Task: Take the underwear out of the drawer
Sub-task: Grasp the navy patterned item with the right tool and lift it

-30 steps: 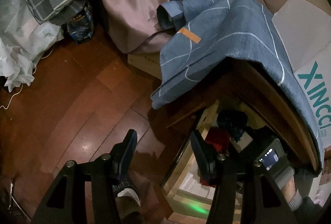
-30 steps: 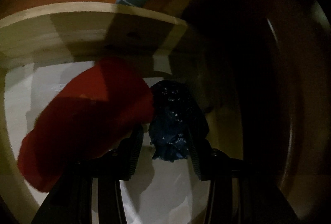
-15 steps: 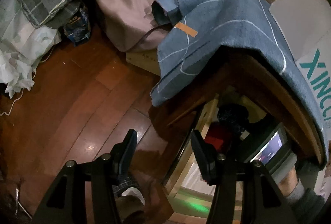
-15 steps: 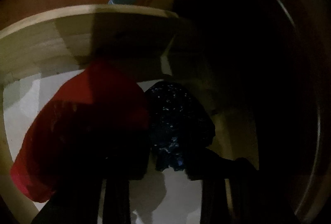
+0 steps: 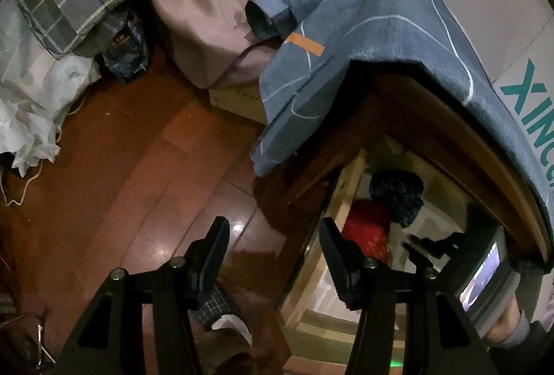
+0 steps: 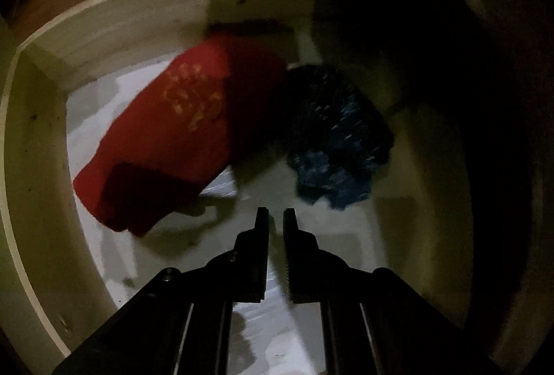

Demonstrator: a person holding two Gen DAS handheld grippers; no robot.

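Glossy wood floor (image 5: 145, 174), pale bare-wood drawer (image 6: 114, 28), soft red cloth (image 6: 166, 139), nubbly dark-blue knit (image 6: 339, 139).

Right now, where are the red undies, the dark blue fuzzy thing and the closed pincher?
red underwear (image 6: 180, 132), right wrist view, middle of fabric.
dark blue garment (image 6: 336, 146), right wrist view, its middle.
right gripper (image 6: 275, 219), right wrist view, between fingertips.

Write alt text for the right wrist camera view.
The right gripper, shut and empty, hangs over an open wooden drawer. Ahead of it on the pale drawer floor lie a red garment and a dark blue speckled garment.
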